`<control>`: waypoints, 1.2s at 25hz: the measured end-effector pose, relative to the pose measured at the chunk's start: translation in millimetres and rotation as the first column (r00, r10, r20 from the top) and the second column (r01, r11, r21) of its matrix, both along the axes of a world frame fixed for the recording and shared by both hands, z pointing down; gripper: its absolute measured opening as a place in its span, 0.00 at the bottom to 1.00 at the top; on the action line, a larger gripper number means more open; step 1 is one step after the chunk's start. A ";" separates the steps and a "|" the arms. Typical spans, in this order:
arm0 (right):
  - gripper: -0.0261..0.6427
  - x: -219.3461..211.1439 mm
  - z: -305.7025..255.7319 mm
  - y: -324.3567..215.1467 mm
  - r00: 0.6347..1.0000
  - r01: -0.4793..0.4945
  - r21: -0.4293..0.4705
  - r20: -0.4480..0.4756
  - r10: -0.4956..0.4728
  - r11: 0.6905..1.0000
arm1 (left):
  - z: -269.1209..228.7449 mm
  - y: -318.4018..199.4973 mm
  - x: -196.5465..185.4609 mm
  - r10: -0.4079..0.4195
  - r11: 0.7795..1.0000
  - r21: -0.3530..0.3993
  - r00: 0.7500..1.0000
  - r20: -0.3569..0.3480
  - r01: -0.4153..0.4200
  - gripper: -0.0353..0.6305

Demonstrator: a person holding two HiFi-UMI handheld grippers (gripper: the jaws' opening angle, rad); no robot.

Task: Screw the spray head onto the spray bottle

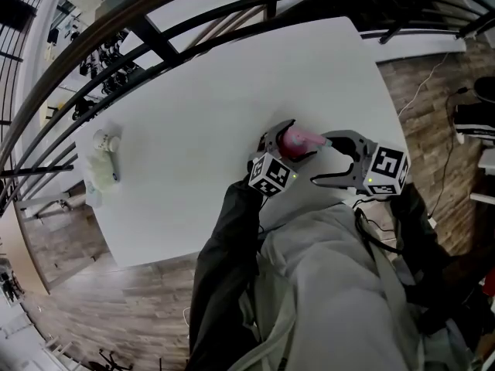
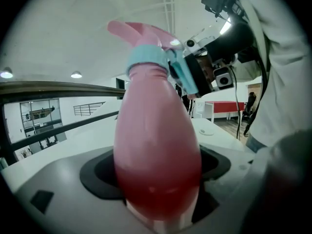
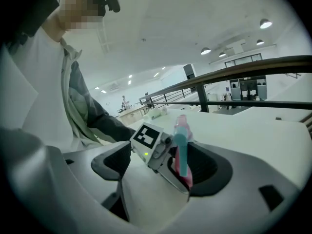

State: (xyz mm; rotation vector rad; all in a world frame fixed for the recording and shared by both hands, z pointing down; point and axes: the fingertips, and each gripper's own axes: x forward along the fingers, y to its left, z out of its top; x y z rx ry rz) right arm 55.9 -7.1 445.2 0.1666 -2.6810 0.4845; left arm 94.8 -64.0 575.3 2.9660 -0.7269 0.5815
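Pink bottle (image 1: pixel 303 139) half behind left tool (image 1: pixel 280 141)

Left gripper (image 1: pixel 281 145) jaws clamped; right gripper (image 1: pixel 323 161) jaws apart.

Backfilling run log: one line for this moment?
left tool: shut on spray bottle | spray head: on bottle neck | right tool: open, at spray head | tightness: unclear

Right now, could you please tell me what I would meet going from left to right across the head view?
White items → left tool's cube → pink bottle → right tool's cube.
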 end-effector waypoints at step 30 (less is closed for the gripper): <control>0.58 58.9 31.9 -53.1 0.854 -0.497 -0.053 0.148 0.499 0.866 | 2.4 26.2 -52.1 -0.149 0.988 -0.036 0.989 -0.018 0.148 0.72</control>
